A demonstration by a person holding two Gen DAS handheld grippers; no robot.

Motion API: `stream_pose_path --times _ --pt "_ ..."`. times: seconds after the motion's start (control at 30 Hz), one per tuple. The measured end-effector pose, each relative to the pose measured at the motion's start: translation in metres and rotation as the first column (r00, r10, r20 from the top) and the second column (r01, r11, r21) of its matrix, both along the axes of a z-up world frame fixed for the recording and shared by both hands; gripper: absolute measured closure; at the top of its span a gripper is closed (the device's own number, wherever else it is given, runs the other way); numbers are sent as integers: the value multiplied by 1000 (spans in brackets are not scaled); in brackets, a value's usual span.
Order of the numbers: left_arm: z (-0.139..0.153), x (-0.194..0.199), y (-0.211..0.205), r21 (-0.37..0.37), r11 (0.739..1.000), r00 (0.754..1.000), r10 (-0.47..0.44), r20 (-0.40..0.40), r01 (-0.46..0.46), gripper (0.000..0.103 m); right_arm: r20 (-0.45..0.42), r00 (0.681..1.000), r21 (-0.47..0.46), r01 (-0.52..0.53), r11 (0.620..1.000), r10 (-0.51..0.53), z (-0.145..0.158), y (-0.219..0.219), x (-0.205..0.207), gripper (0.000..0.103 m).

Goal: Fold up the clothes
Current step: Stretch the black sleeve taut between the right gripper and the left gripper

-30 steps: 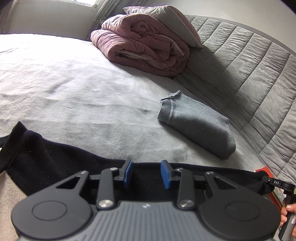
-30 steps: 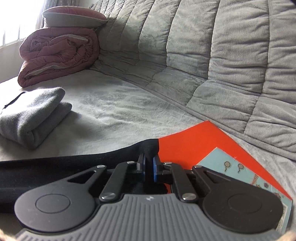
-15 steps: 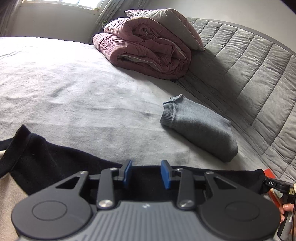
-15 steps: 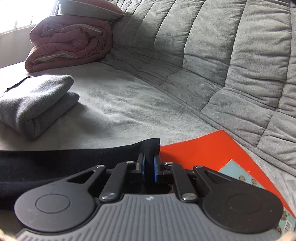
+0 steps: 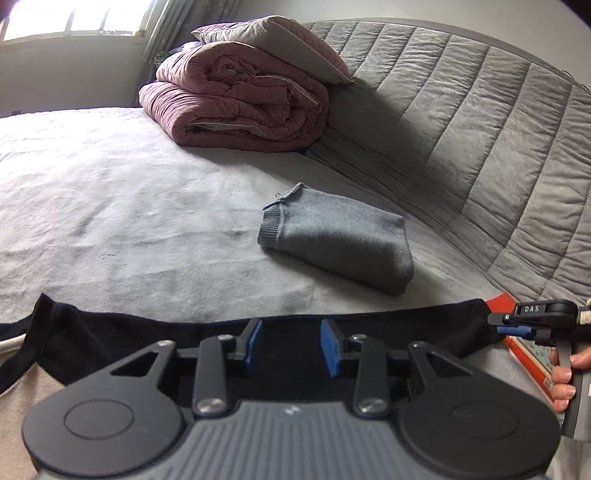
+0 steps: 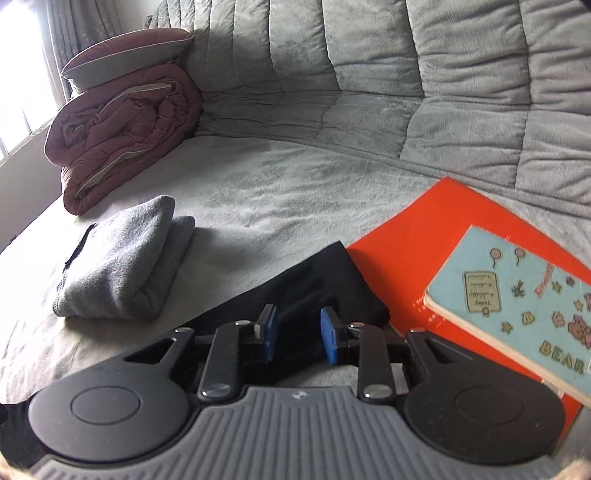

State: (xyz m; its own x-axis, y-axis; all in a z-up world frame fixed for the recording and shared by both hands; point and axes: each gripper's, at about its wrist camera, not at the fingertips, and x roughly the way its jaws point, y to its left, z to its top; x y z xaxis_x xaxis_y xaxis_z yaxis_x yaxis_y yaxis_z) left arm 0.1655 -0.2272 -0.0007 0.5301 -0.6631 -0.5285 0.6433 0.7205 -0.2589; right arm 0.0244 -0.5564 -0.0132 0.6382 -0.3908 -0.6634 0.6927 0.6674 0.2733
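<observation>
Left wrist view: a grey bed (image 5: 110,206) ran to a quilted grey headboard (image 5: 480,122) under a bright window (image 5: 70,18). A rolled maroon duvet (image 5: 236,99) carried a pillow (image 5: 280,40); a folded grey sweater (image 5: 340,243) lay mid-bed. The black garment (image 5: 110,332) stretched along the near edge. The left hand-held gripper (image 5: 291,345) stood open over it, pads clear. The right hand-held gripper (image 5: 517,325), marked "DAS", sat at the cloth's far corner.

Right wrist view: its jaws were opening, black cloth between the pads but unpressed. An orange folder (image 6: 424,236) bore a blue notebook (image 6: 517,299) reading "BEAR".
</observation>
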Motion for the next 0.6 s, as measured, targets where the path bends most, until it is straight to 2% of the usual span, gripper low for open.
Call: stream_pose_path --times 0.1,0.2,0.4,0.43,0.47,0.53,0.6 --pt "3 -22 7 56 998 1000 -23 14 22 68 1 1000 126 29 992 -29 -4 1 -11 73" --pt "-1 -40 11 110 993 999 -34 19 32 68 40 998 192 45 980 -53 -9 0 -16 73" --pt "-16 -62 4 174 984 999 -51 6 49 68 108 990 230 62 971 -89 -25 -8 -17 75" --pt "-17 -65 1 179 982 998 -62 9 60 69 116 989 232 62 971 -91 -25 -10 -18 78" --pt "-17 -69 -3 184 979 996 -86 16 82 70 121 988 234 63 970 -93 -25 -11 -18 87" --pt "-17 -77 -12 225 969 992 -114 57 98 71 130 986 249 65 966 -100 -24 -15 -20 99" --pt "-21 -82 -22 316 946 985 -113 129 67 71 143 984 270 67 961 -109 -21 -19 -22 99"
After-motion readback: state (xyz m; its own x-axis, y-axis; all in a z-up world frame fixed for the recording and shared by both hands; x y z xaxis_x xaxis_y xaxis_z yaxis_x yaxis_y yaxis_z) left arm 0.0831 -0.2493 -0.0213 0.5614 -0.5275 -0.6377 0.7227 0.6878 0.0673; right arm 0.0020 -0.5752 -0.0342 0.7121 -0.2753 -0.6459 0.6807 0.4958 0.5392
